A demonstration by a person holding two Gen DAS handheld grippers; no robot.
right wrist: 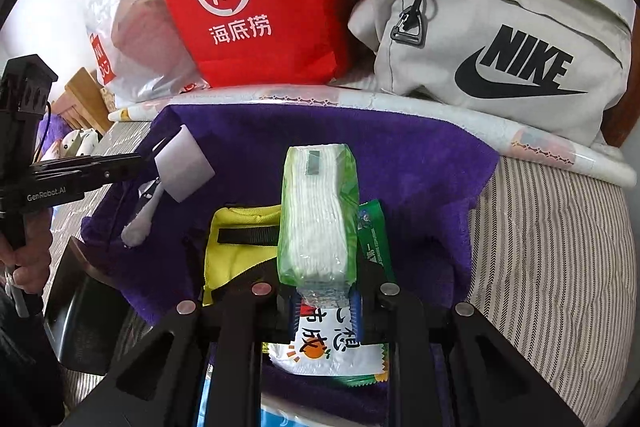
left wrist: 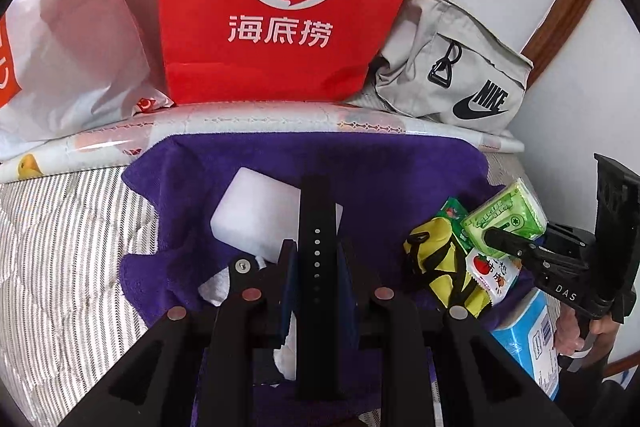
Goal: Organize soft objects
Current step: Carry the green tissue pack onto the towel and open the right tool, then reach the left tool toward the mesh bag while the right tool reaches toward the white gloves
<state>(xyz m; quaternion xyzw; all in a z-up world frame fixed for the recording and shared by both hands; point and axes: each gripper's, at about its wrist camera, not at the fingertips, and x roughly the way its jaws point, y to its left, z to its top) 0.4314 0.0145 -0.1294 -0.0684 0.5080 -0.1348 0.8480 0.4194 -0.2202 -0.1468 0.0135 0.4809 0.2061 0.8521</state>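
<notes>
left gripper (left wrist: 316,259): tilted down over the cloth, jaws narrow, clamped on one black watch strap (left wrist: 316,227) with a row of holes; the strap stands upright between the pads.
right gripper (right wrist: 326,301): also tilted down, jaws narrow, clamped on the near end of one green tissue pack (right wrist: 318,215), which sticks out forward over the other things.
hands: one hand (right wrist: 28,263) grips the left gripper's handle at the left edge of the right wrist view; fingers (left wrist: 570,337) on the right gripper's handle show at the right edge of the left wrist view.
under the right gripper: one white snack packet (right wrist: 324,351) with a fruit print, one yellow pouch (right wrist: 236,247) with black straps, one green sachet (right wrist: 374,239) beside the tissue pack; one blue-and-white box (left wrist: 532,339) at the cloth's near right corner.
under the left gripper: one white foam block (left wrist: 256,215) on the cloth, one rolled white cotton piece (right wrist: 142,223) just beside it.
purple cloth (left wrist: 400,171): spread on the bed, all small things lie on it.
bed (left wrist: 60,247): striped cover.
paper roll (left wrist: 280,119): one printed roll lying along the far edge of the cloth.
far row: one white plastic bag (left wrist: 72,47), one red paper bag (left wrist: 288,7) standing upright, one grey waist bag (left wrist: 452,67), side by side behind the roll against the white wall.
</notes>
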